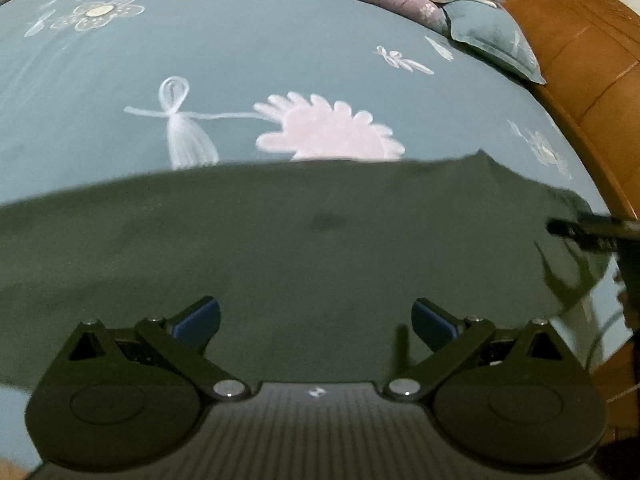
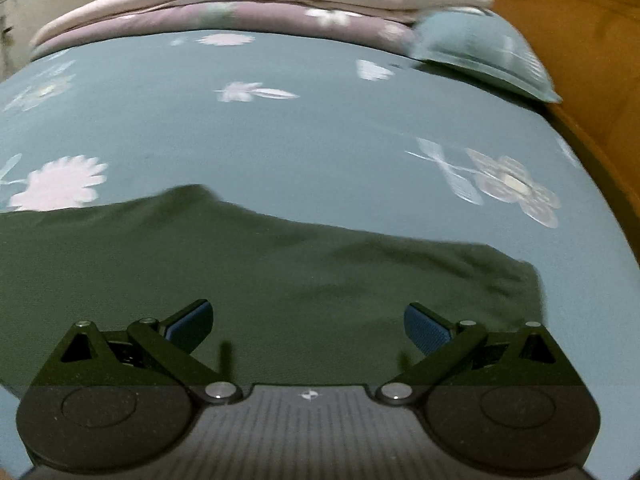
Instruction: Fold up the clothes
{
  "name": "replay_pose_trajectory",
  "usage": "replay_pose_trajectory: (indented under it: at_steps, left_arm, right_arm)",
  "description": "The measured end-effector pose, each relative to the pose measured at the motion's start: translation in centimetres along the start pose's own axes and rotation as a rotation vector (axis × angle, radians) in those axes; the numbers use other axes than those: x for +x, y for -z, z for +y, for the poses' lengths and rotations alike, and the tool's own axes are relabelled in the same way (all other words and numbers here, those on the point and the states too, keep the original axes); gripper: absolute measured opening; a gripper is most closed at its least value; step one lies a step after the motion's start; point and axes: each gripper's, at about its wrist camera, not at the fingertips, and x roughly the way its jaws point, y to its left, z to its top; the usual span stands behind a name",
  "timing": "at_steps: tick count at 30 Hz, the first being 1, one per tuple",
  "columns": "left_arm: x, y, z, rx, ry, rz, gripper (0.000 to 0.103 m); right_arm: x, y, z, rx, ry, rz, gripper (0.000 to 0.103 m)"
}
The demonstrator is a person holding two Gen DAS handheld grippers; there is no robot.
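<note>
— So, how do the fingers stand?

— Both sets are spread wide with nothing between them. The left gripper [image 1: 316, 320] hangs over the dark green garment [image 1: 280, 248], blue pads [image 1: 198, 320] facing each other across bare cloth. The right gripper [image 2: 308, 326] is the same, parted over the garment [image 2: 240, 264] and holding nothing.

— Where does the garment lie, and where are its edges?

— Spread flat on the bed sheet [image 1: 240, 60], right in front of both grippers. In the left view its far edge runs nearly straight across, rising to a small peak at the right. In the right view the far edge slopes down to the right and ends in a rounded, slightly rumpled corner, with bare sheet beyond it. The right gripper's dark tip also shows at the right rim of the left view, over the garment's right end.

— Room to move?

— Plenty of open sheet past the far edge in both views.

— Any writing?

— Only a small pale emblem on each gripper body; no legible words.

— And the surroundings?

— The sheet is grey-blue with white and pink flowers. Folded quilts [image 2: 240, 8], pink over mauve, lie along its far side, a matching pillow [image 2: 480, 48] sits at the far right, and an orange-brown wooden bed frame [image 1: 580, 52] borders the right side.
</note>
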Motion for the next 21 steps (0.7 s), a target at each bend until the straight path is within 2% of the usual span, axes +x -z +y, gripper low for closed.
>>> replay_pose_trajectory:
  at_steps: [4, 7, 10, 13, 15, 17, 21]
  left_arm:
    - [-1.9, 1.1, 1.0, -0.007, -0.003, -0.01, 0.101]
    - [-3.7, -0.3, 2.6, -0.017, -0.034, -0.105, 0.102]
    - [-3.7, -1.4, 5.1, -0.062, -0.05, -0.132, 0.102]
    - [-2.9, -1.1, 7.4, -0.11, -0.076, -0.105, 0.102]
    - [-2.9, -0.3, 8.7, -0.157, -0.081, -0.089, 0.102]
    - [-3.9, 1.0, 9.8, -0.187, -0.055, -0.107, 0.102]
    - [-4.5, 2.1, 10.6, -0.166, -0.069, -0.102, 0.102]
  right_arm:
    - [0.2, -0.6, 2.8, -0.049, -0.069, 0.015, 0.103]
    - [-0.4, -1.2, 5.5, -0.081, -0.136, 0.007, 0.103]
    - [-1.1, -1.6, 8.4, -0.121, -0.215, -0.005, 0.103]
    - [-1.4, -1.6, 11.2, -0.159, -0.279, 0.003, 0.103]
    - [-1.2, -1.4, 12.4, -0.177, -0.288, 0.027, 0.103]
    - [-0.8, -1.1, 13.3, -0.191, -0.281, 0.063, 0.103]
    - [0.6, -0.2, 14.0, -0.18, -0.231, 0.167, 0.103]
